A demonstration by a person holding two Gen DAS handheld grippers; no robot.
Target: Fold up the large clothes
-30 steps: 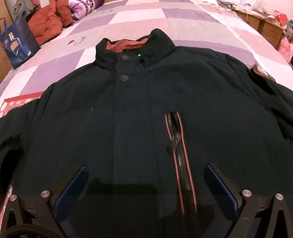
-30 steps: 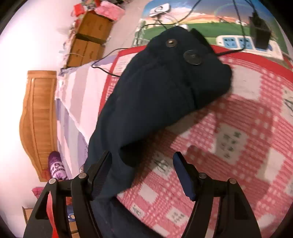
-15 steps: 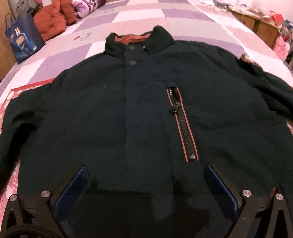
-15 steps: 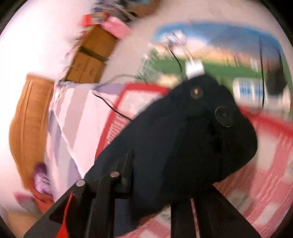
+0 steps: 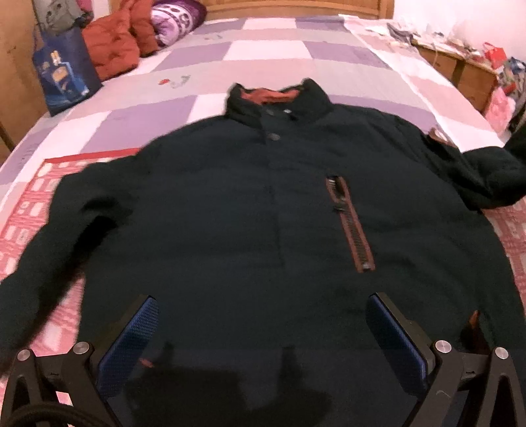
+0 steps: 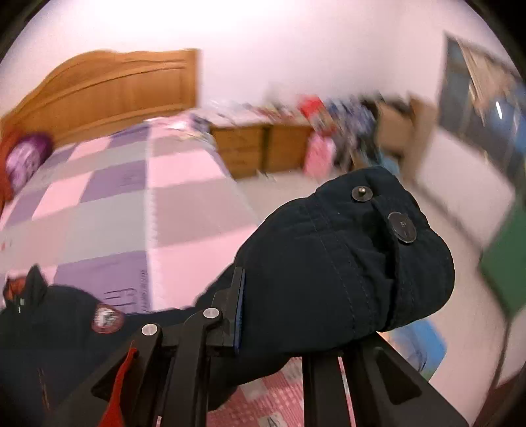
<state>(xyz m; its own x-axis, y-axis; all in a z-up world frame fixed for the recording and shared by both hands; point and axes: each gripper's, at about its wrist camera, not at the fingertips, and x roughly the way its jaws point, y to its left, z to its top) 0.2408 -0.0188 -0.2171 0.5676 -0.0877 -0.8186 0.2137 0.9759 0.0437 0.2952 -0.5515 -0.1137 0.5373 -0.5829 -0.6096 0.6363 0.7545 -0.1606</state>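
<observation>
A dark navy jacket (image 5: 230, 213) lies face up on the bed, with its collar (image 5: 276, 98) at the far end and a red-edged chest zip (image 5: 350, 223). My left gripper (image 5: 263, 328) hovers open over the jacket's lower front, with nothing between its blue pads (image 5: 131, 341). In the right wrist view my right gripper (image 6: 286, 315) is shut on the sleeve cuff (image 6: 345, 256), which carries two snap buttons. The cuff is lifted off the bed and bulges over the fingers, hiding the right fingertip. The raised sleeve (image 5: 486, 174) also shows at the right edge of the left wrist view.
The bed has a purple checked quilt (image 5: 296, 46) and a red checked blanket (image 5: 26, 210) under the jacket. A blue bag (image 5: 64, 72), an orange coat (image 5: 115, 49) and a purple pillow (image 5: 177, 16) sit near the headboard (image 6: 108, 88). Wooden cabinets (image 6: 259, 147) stand beside the bed.
My right gripper shut on the sleeve cuff, lifted it off the blanket and rolled upright. My left gripper drew back and up, so more of the jacket shows.
</observation>
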